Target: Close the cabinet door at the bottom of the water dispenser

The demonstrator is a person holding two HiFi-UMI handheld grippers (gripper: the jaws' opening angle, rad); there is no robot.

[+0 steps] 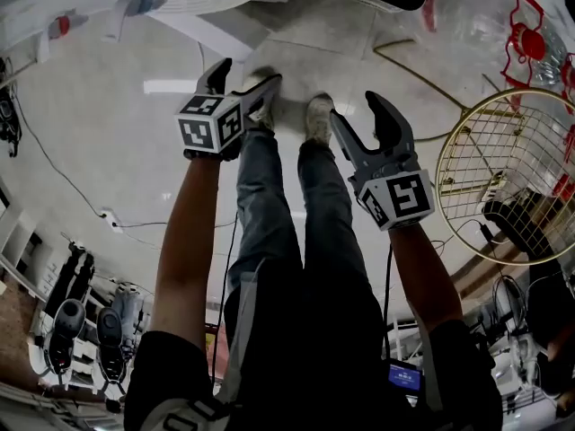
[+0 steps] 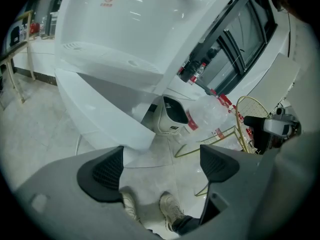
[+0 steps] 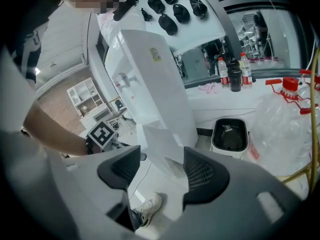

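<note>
The white water dispenser [image 2: 135, 39] stands on the floor ahead of me, also visible in the right gripper view [image 3: 155, 79]. Its bottom cabinet door [image 2: 102, 116] hangs open, swung out as a flat white panel [image 3: 162, 144]; in the head view the door [image 1: 225, 32] lies just beyond both grippers. My left gripper [image 2: 162, 166] is open with nothing between its jaws, close in front of the door's edge [image 1: 241, 83]. My right gripper [image 3: 160, 171] is open too and holds nothing, short of the door [image 1: 355, 110].
A white bin with a dark inside [image 3: 230, 134] sits right of the dispenser. Beside it lies a clear water jug [image 3: 285, 129] with red fittings, then a gold wire basket [image 1: 512, 169]. The person's shoes [image 1: 316, 115] stand on the tiled floor below the grippers.
</note>
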